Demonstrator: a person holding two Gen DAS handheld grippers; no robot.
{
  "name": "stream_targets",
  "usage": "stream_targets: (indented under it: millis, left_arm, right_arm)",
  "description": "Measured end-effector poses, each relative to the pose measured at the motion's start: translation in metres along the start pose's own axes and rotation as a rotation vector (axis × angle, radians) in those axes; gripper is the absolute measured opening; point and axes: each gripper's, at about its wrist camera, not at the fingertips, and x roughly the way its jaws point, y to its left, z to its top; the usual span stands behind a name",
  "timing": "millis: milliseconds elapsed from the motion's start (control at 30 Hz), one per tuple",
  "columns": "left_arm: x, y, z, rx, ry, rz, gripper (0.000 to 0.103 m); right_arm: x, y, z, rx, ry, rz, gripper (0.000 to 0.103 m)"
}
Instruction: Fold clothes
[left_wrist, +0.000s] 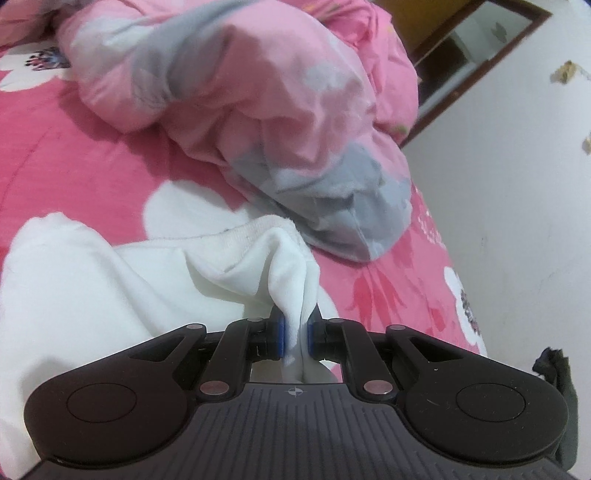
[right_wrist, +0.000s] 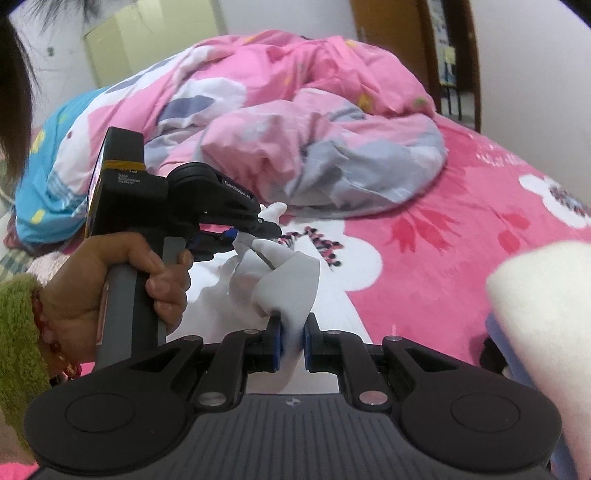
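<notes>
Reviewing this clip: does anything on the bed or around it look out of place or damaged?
Mostly ordinary. The pink quilt lies crumpled in a heap on the pink floral bedspread rather than spread flat, and the white wall has a few chipped patches. The white garment looks intact, pinched in both grippers.

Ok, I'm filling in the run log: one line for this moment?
left gripper: shut on white cloth garment | right gripper: shut on same garment | surface: pink floral bedspread | fold: not yet laid

Garment (left_wrist: 92, 280) on bed (left_wrist: 92, 166), rumpled quilt (left_wrist: 258, 110) behind.
</notes>
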Motion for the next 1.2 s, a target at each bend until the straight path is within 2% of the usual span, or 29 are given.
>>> stream_targets:
  millis: [67,167,200,267,400,500,633,700,800,967,1133,1167,1200]
  left_arm:
    - [0.01,-0.007,-0.003,0.019,0.026,0.004,0.01]
    - [0.027,-0.01,-0.009,0.021,0.087,0.01,0.029]
    - [0.027,-0.009,-0.009,0.009,0.082,0.002,0.036]
    - [0.019,-0.009,-0.009,-0.01,0.06,-0.025,0.039]
    - [-0.02,-0.007,-0.009,0.007,0.015,-0.071,0.053]
    - [-0.054,0.001,-0.021,0.051,0.046,-0.022,0.053]
    - [-0.099,0.027,-0.059,0.06,0.151,0.11,0.053]
    - [-0.117,0.041,-0.078,0.033,0.198,0.16,0.053]
    - [-0.134,0.065,-0.104,-0.068,0.246,0.221,0.053]
    - [-0.134,0.096,-0.126,-0.259,0.256,0.208,0.053]
    - [-0.117,0.101,-0.13,-0.293,0.241,0.127,0.053]
    - [-0.115,0.101,-0.131,-0.289,0.237,0.127,0.051]
    - [-0.113,0.101,-0.132,-0.285,0.234,0.128,0.047]
  right_arm:
    - [0.002,-0.009,-0.003,0.03,0.014,-0.006,0.011]
    - [0.014,-0.029,-0.012,0.132,0.06,-0.012,0.012]
    - [0.021,-0.038,-0.018,0.183,0.085,-0.012,0.012]
    - [0.032,-0.055,-0.028,0.288,0.123,-0.006,0.011]
    - [0.045,-0.082,-0.04,0.481,0.18,0.045,0.012]
    - [0.052,-0.09,-0.042,0.549,0.216,0.073,0.013]
    - [0.055,-0.106,-0.046,0.703,0.264,0.137,0.017]
    - [0.052,-0.113,-0.05,0.78,0.282,0.166,0.027]
    - [0.05,-0.118,-0.054,0.837,0.302,0.198,0.031]
    - [0.055,-0.108,-0.048,0.802,0.319,0.22,0.038]
    - [0.063,-0.1,-0.046,0.751,0.345,0.201,0.043]
    - [0.065,-0.099,-0.047,0.737,0.351,0.188,0.038]
    - [0.066,-0.098,-0.049,0.729,0.356,0.177,0.025]
